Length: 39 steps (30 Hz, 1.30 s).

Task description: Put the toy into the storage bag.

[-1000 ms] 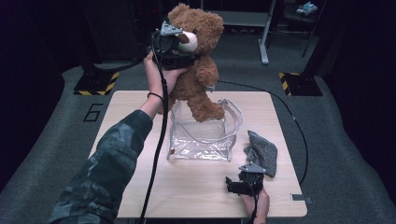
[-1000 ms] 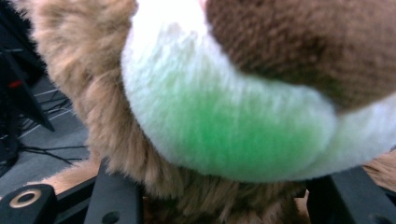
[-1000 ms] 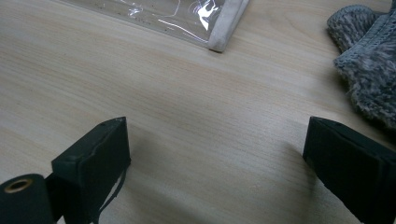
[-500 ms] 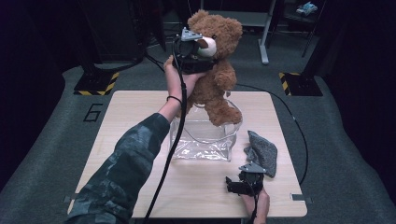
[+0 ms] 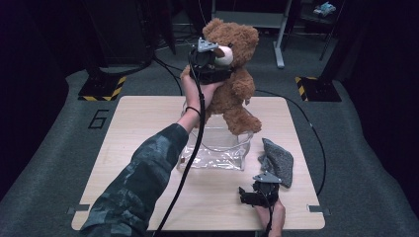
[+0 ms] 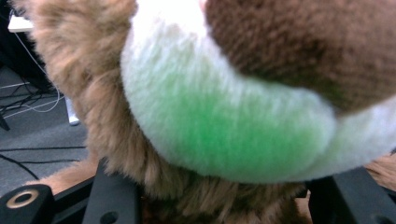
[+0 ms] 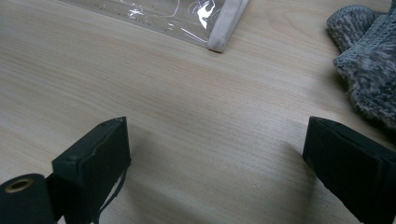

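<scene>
Right tongs (image 5: 247,195): near bench (image 5: 138,148) edge, jaws wide, empty. Grey knit cloth (image 5: 277,160): right edge. Clear bag (image 5: 217,153): bench centre. Teddy bear (image 5: 239,74): shaggy brown, white muzzle, clamped at the head by left tongs (image 5: 217,64), feet over bag mouth.

A light wooden table (image 5: 148,128) is standing on grey carpet (image 5: 59,143), which is showing a dark numeral 6 (image 5: 98,119) left of the table. 2 black bases with yellow-and-black hazard stripes (image 5: 101,88) are sitting on the floor at far left and far right. A pale metal stand (image 5: 279,34) is rising at the far side, and the surrounding room is lying in darkness.
</scene>
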{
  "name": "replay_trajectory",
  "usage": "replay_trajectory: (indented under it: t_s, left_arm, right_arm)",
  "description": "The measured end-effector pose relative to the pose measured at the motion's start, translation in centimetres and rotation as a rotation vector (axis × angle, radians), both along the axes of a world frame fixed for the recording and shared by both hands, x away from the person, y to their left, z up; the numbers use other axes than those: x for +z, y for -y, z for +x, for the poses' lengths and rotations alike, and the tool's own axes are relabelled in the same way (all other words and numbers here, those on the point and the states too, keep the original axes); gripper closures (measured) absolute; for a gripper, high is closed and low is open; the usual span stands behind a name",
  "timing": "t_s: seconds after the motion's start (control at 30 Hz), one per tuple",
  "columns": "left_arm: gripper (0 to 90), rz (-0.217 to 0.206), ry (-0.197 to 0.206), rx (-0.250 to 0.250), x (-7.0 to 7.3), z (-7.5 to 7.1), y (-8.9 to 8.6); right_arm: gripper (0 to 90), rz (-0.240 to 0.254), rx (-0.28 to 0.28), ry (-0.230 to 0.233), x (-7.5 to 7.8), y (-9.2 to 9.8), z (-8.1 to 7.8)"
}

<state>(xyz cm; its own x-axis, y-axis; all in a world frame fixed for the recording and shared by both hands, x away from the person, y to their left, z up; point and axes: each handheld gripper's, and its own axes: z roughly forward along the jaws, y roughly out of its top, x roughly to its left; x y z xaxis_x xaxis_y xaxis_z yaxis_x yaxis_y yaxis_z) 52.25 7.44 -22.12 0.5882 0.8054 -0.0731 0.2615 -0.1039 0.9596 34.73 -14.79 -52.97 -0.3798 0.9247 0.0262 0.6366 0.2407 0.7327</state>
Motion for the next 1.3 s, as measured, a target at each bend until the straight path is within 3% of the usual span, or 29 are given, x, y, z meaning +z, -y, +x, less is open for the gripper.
replay_trajectory:
  t_s: [0.2,0.43,0.53,0.83,1.03,1.3]
  left_arm:
    - [45.9,0.004,0.007,0.016,-0.6,0.1,-0.3]
    - [45.6,0.032,-0.010,-0.003,-2.4,0.0,-0.2]
    - [45.5,0.013,-0.003,0.002,-3.1,-0.3,-0.4]
    - [45.4,0.016,-0.027,0.002,-3.4,-1.4,-1.8]
    - [45.5,0.081,-0.018,-0.005,-4.0,-2.3,-2.7]
    - [45.7,0.081,-0.056,-0.016,-4.7,-3.3,-4.0]
  right_arm:
    - [6.7,-0.003,-0.003,0.002,0.0,0.0,0.0]
    - [6.8,-0.004,-0.007,0.003,0.0,0.0,0.0]
    - [6.8,0.000,-0.001,0.000,0.0,0.0,0.0]
    - [6.8,-0.007,0.000,0.002,0.0,0.0,0.0]
    - [6.9,-0.009,-0.001,0.002,0.0,0.0,0.0]
    - [6.9,-0.012,0.001,0.004,0.0,0.0,0.0]
